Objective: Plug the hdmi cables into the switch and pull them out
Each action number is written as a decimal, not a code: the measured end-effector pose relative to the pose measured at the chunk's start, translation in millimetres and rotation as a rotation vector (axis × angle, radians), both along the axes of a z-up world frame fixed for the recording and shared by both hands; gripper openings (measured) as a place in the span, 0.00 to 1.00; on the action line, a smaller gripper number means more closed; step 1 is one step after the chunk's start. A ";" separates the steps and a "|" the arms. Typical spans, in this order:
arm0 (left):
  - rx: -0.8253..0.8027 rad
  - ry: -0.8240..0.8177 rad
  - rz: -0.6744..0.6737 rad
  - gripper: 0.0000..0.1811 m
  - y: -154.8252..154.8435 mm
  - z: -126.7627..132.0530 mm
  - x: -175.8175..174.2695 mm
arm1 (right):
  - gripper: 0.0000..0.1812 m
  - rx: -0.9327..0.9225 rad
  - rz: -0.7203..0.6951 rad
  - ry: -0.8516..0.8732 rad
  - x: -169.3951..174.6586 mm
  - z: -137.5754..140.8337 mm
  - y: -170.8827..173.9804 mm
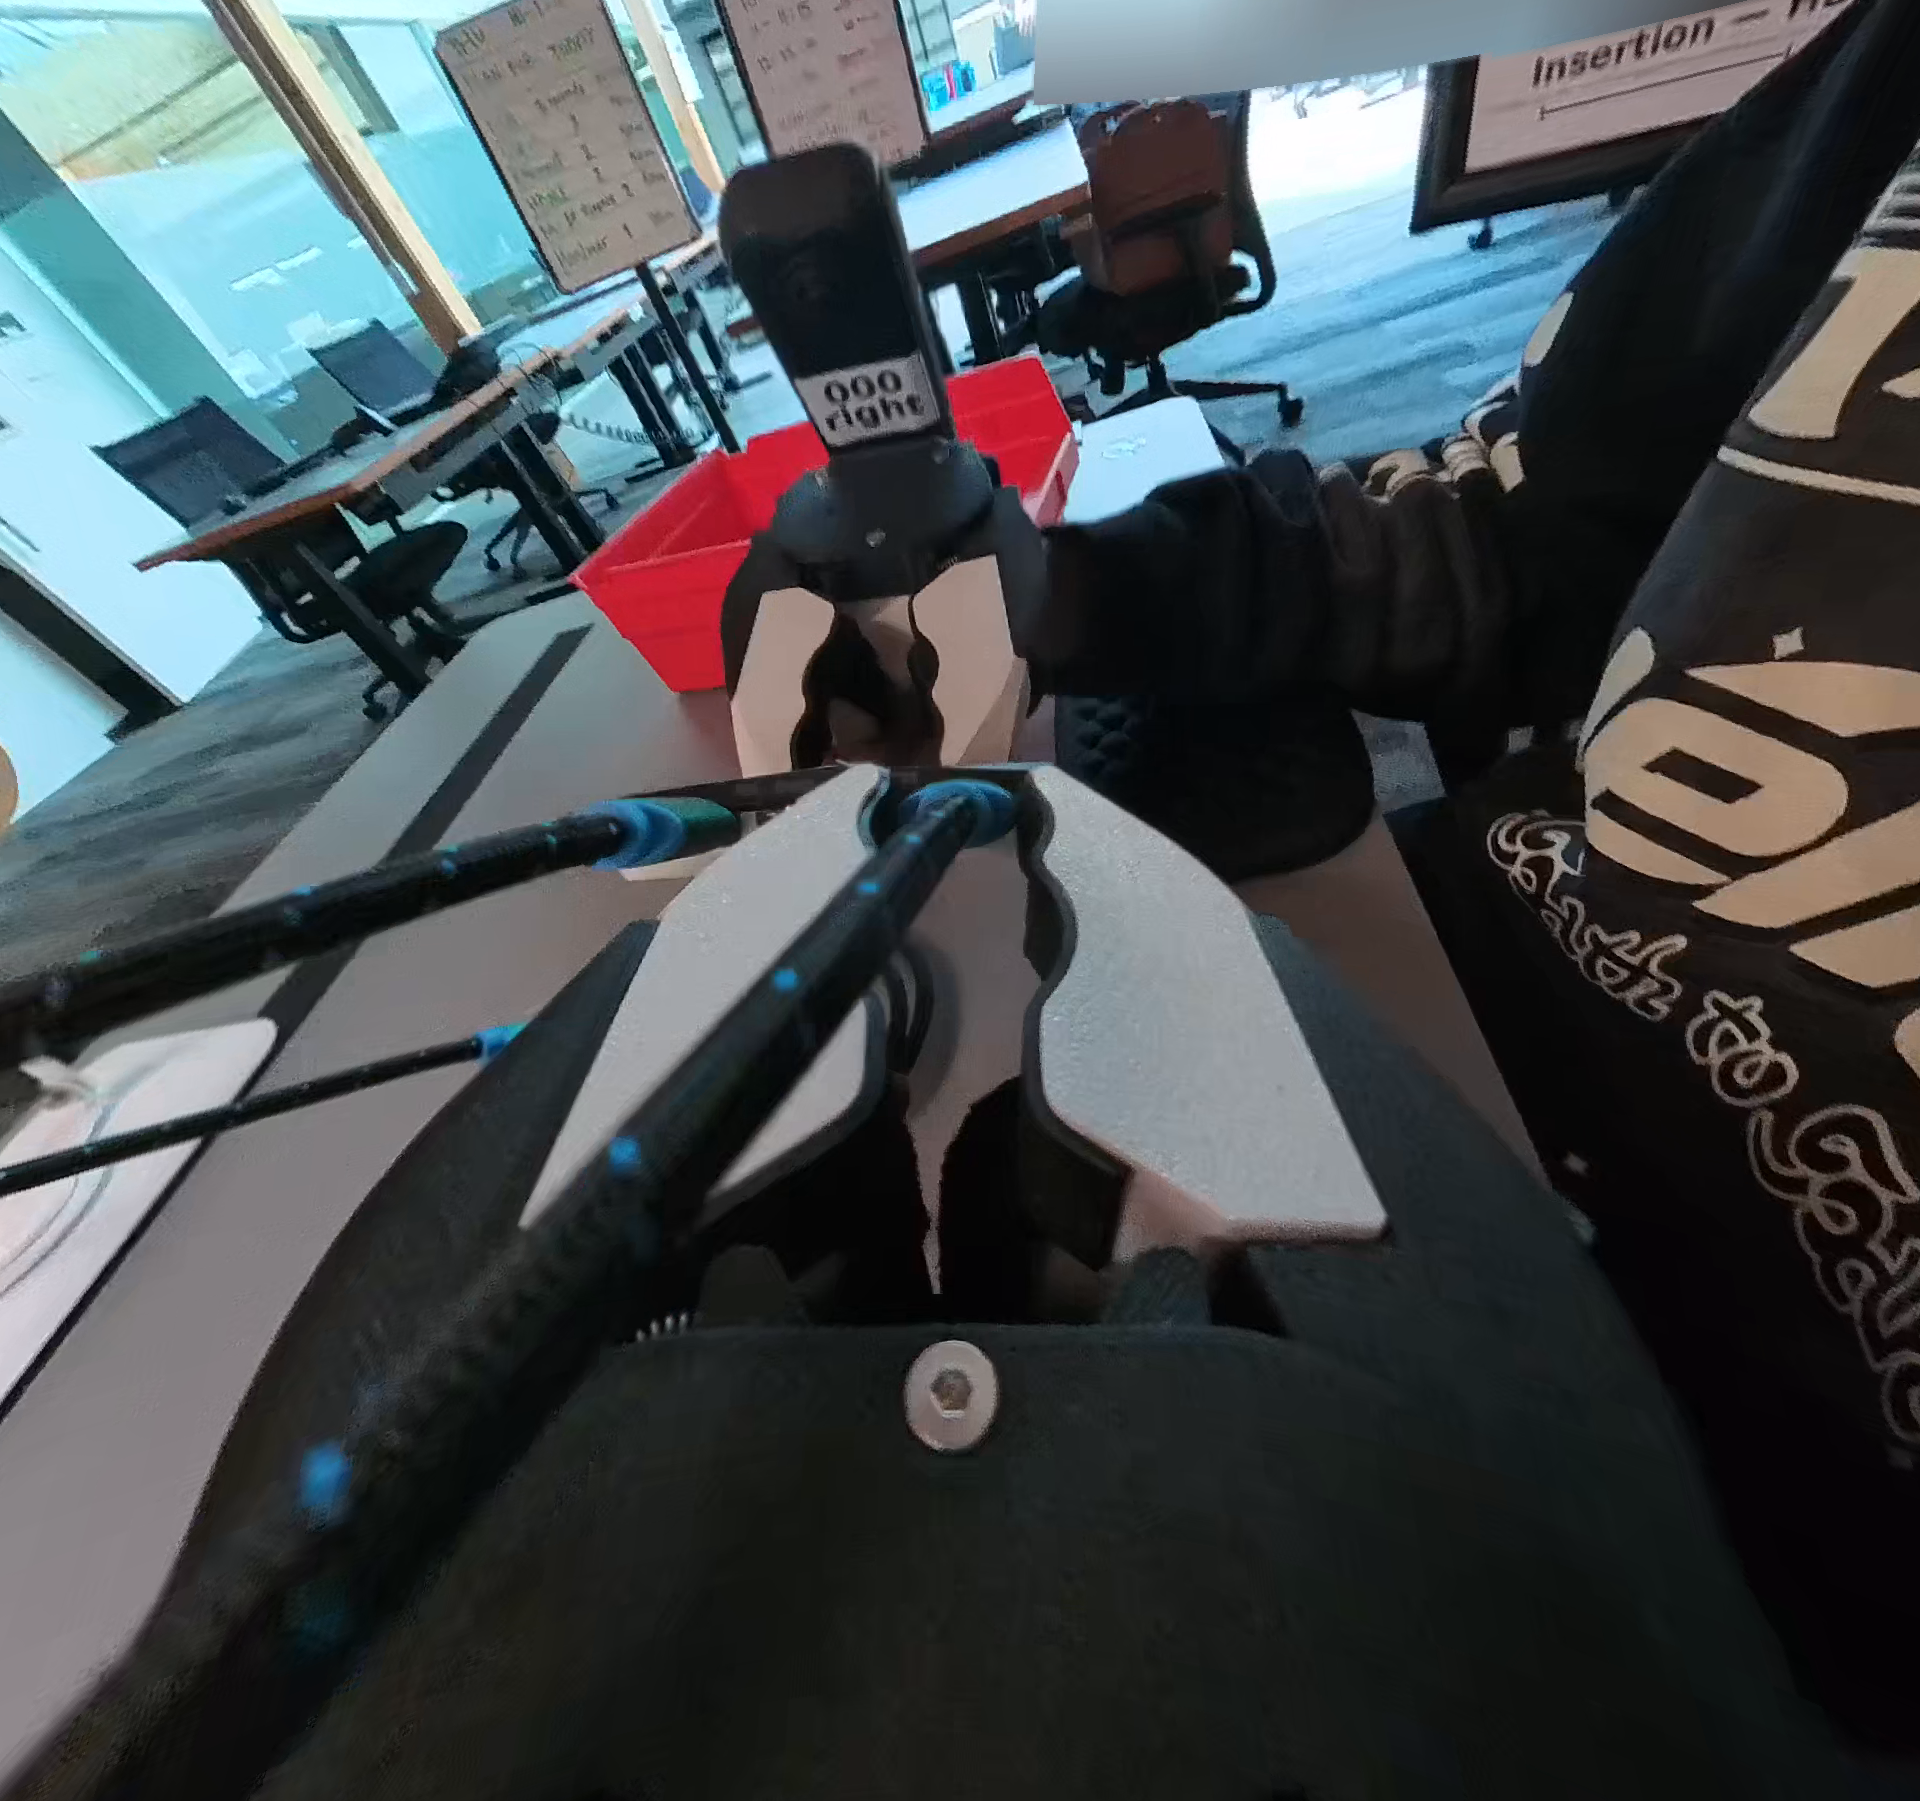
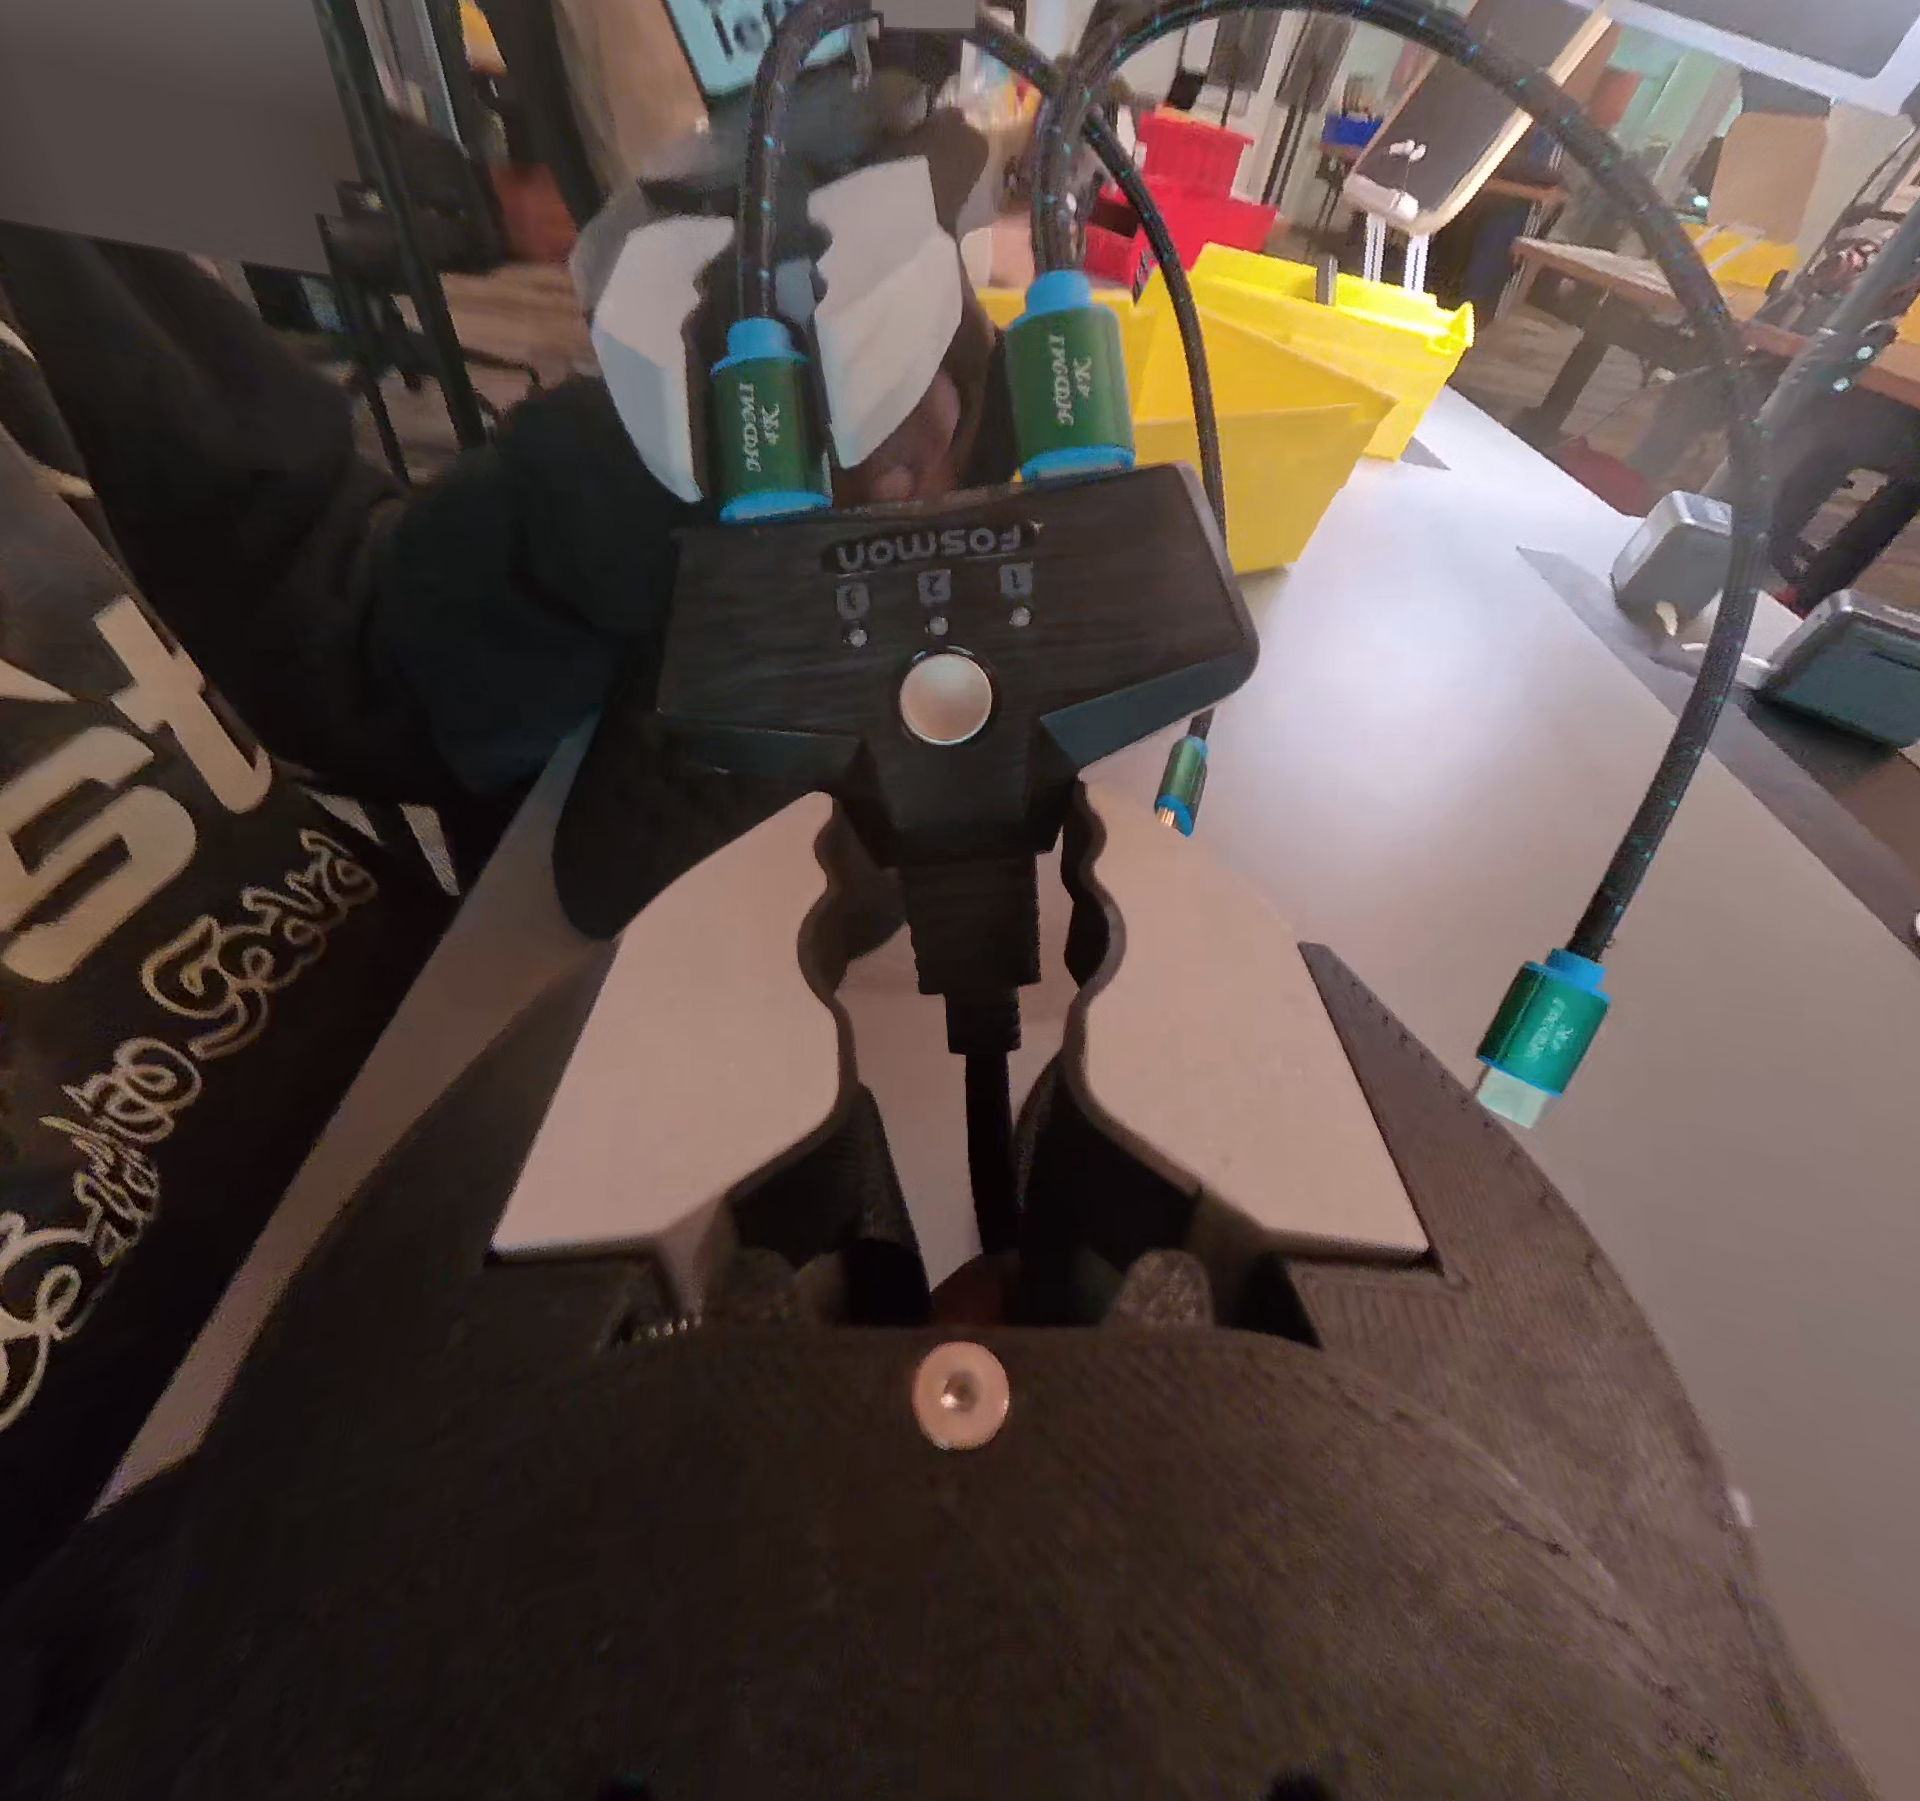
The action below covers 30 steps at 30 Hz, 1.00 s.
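My right gripper (image 2: 956, 816) is shut on the narrow tail of the black HDMI switch (image 2: 956, 629) and holds it above the table. Two green plugs with blue collars sit in its far edge. My left gripper (image 2: 771, 369) is shut on the left plug (image 2: 769, 432). The right plug (image 2: 1070, 390) stands free beside it. In the left wrist view my left gripper (image 1: 948, 783) closes on that plug's blue collar (image 1: 961, 809), and its braided cable (image 1: 727, 1034) runs back over my left finger. The right gripper (image 1: 873, 702) faces it. Two loose plug ends (image 2: 1543, 1039) (image 2: 1182, 780) hang from the cables.
A yellow bin (image 2: 1278, 390) stands on the grey table (image 2: 1351, 712) behind the switch. A red bin (image 1: 665, 567) is at the table's other end. Two grey devices (image 2: 1673, 556) (image 2: 1839, 671) lie at the right. A person's dark sleeve (image 1: 1299, 588) is close by.
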<state>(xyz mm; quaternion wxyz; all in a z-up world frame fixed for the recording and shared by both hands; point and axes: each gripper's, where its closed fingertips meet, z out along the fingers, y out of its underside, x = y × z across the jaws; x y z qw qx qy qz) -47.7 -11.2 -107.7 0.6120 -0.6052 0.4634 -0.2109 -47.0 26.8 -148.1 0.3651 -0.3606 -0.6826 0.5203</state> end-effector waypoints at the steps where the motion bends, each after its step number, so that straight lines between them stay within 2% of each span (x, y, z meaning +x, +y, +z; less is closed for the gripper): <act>1: 0.011 -0.027 -0.003 0.12 0.3 4.5 1.3 | 0.22 -0.031 0.006 0.015 -0.4 3.5 -0.6; 4: 0.041 -0.076 -0.008 0.12 0.6 13.1 4.0 | 0.22 -0.062 0.023 0.045 -1.9 6.7 -3.0; 7: 0.240 -0.169 0.117 0.15 13.6 40.1 -4.5 | 0.22 -0.176 -0.007 0.141 -6.3 28.3 1.9; 10: 0.396 -0.308 0.200 0.16 20.4 60.0 -16.8 | 0.22 -0.239 -0.075 0.253 -2.0 47.9 17.4; 13: 0.494 -0.516 0.274 0.16 20.0 79.2 -46.9 | 0.22 -0.288 -0.166 0.421 16.7 79.5 40.8; 17: 0.578 -0.741 0.450 0.14 11.6 100.4 -106.7 | 0.22 -0.245 -0.325 0.627 51.5 138.0 66.1; 21: 0.593 -0.923 0.671 0.12 8.8 99.1 -167.0 | 0.22 -0.105 -0.410 0.749 96.9 206.1 74.8; 24: 0.594 -0.975 0.702 0.12 4.5 98.0 -182.2 | 0.22 0.004 -0.486 0.813 137.0 249.8 78.8; 27: 0.598 -0.982 0.730 0.12 5.0 96.8 -185.8 | 0.22 0.130 -0.611 0.876 180.2 270.1 88.9; 30: 0.606 -0.926 0.750 0.11 8.2 95.7 -180.6 | 0.22 0.172 -0.737 0.935 220.7 262.5 106.3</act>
